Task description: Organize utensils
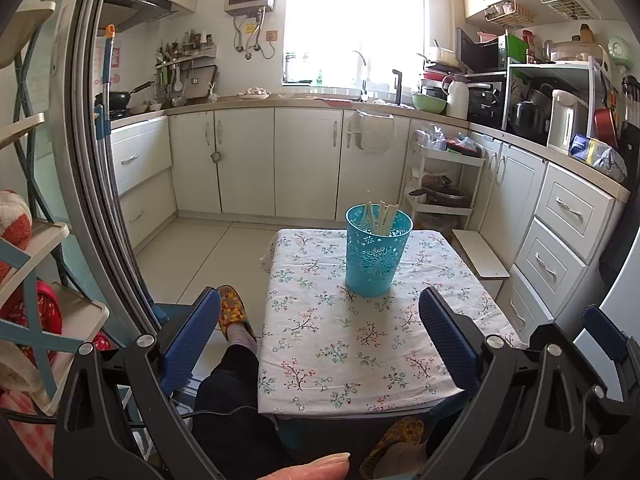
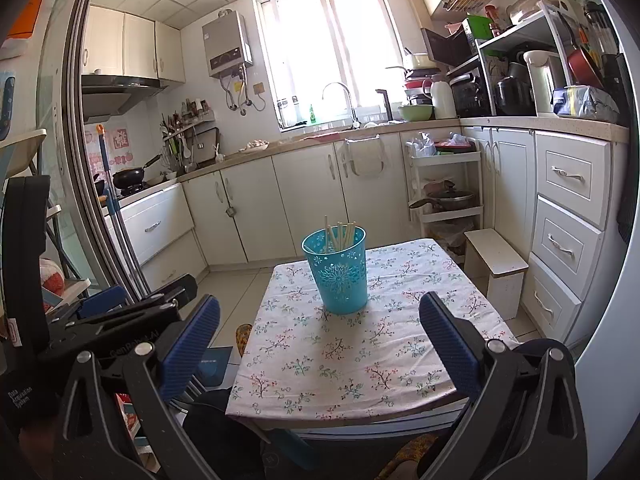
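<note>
Teal holder [image 1: 378, 251] stands upright on the worktop [image 1: 340, 340], which is covered with a floral tablecloth [image 1: 320, 360]. Holder sits toward the far edge of the worktop, roughly centred side to side. Chopsticks [image 1: 380, 218] stand inside the holder, pale, leaning a bit, tips poking above the rim; exact count cannot be told. Cloth around the holder carries nothing else visible.

Left gripper [image 1: 320, 332] is near the worktop's close edge, well short of the holder, fingers [image 1: 188, 340] spread wide apart, nothing between them. Right gripper [image 2: 320, 334] likewise hangs back from the holder over the near part of the worktop, fingers [image 2: 450, 340] wide apart, holding nothing. In the right wrist view the left gripper's body shows at the left of the holder, off the worktop's left side.

A thumb tip [image 1: 308, 468] shows at the bottom of the left wrist view. A dark-trousered leg and a patterned slipper [image 1: 234, 308] are on the floor left of the worktop. Small white stool [image 2: 496, 268] stands on the floor right of the worktop, just beside the drawer units. White kitchen cabinets [image 1: 248, 160] run behind the holder, under the window.
</note>
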